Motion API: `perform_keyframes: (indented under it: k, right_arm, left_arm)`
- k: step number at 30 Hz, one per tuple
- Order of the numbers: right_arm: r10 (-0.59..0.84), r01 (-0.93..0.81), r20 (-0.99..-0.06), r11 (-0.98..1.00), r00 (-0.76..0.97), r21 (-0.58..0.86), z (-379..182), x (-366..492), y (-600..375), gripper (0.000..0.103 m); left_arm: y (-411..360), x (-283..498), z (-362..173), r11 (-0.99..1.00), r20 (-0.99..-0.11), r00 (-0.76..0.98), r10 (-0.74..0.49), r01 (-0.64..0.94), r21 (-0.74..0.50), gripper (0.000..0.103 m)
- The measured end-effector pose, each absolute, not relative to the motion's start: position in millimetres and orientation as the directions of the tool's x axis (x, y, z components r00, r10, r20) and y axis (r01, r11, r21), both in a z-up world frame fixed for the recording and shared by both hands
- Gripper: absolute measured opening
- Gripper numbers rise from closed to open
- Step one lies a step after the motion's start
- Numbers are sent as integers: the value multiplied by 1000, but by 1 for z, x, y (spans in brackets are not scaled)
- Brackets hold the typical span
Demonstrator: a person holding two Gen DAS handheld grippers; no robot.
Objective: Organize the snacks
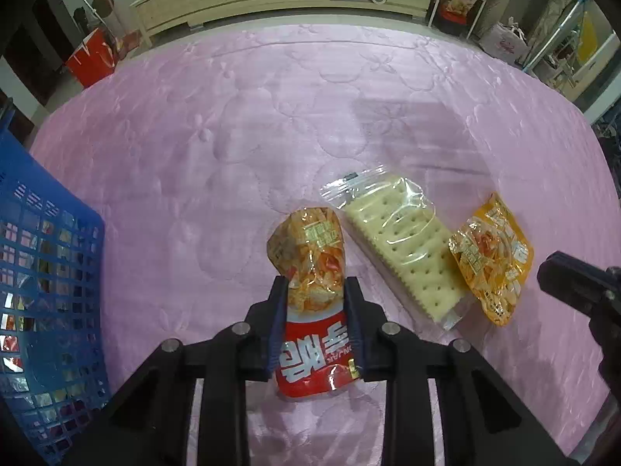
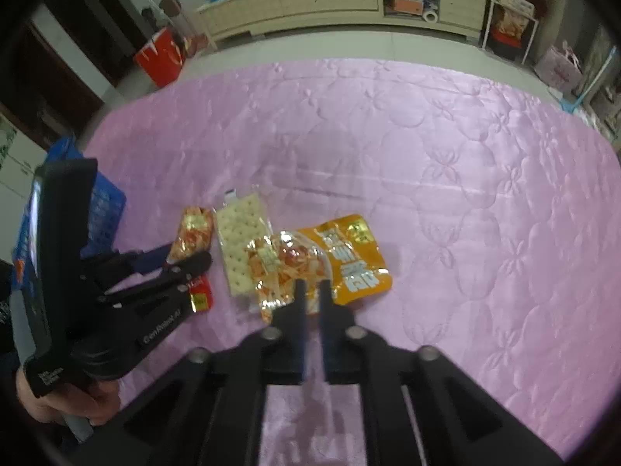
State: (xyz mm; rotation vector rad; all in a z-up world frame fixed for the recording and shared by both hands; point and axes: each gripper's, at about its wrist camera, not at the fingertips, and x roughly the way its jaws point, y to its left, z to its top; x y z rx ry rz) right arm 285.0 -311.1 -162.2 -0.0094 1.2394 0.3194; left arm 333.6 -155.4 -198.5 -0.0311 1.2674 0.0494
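Nearest the left wrist camera, the left gripper [image 1: 315,291] pinches a red-and-orange snack packet [image 1: 310,295] across its middle, both blue fingers [image 1: 277,310] pressed into the wrapper. The packet sticks out forward past the fingertips, its red end trailing back toward the camera, over the pink quilted bed cover [image 1: 271,116]. In the right wrist view the person's hand [image 2: 70,400] grips the handle low at the left, with this gripper reaching forward to the right.

A blue plastic basket [image 1: 46,272] with a lattice wall sits just to the left, shiny wrappers visible through it.

A clear bag of crackers [image 1: 403,248] lies to the right on the bed, touching a yellow-orange snack packet [image 1: 493,260] beyond it.

The right gripper [image 2: 312,285] points forward, its fingers drawn nearly together with only a narrow gap, tips over the near edge of the yellow-orange packet; whether they grip it I cannot tell.
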Motion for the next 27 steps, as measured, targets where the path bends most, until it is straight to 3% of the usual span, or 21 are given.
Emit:
perform_keyframes:
  k: [2, 4, 10, 19, 23, 27]
  right_arm:
    - [227, -237, -928, 958, 296, 159, -160, 285, -312, 76]
    - [237, -211, -920, 962, 313, 176, -155, 286, -317, 86]
    - [203, -113, -948, 977, 244, 180, -162, 306, -325, 86]
    - [179, -288, -975, 948, 131, 136, -195, 334, -297, 86]
    - [231, -329, -971, 923, 66, 197, -208, 338, -290, 91]
    - [183, -399, -979, 907, 86, 135, -212, 334, -276, 92]
  left_arm:
    - [-157, 336, -197, 999, -954, 298, 13, -50, -3, 25]
    - [-159, 339, -197, 999, -953, 304, 5, -48, -11, 24]
    - [-153, 329, -197, 999, -950, 313, -11, -40, -24, 23]
    - [-125, 322, -191, 992, -941, 322, -100, -37, -119, 23]
    - [-121, 321, -191, 993, -939, 328, -103, -23, -117, 23]
    - [-125, 322, -197, 994, -942, 322, -97, -8, -105, 23]
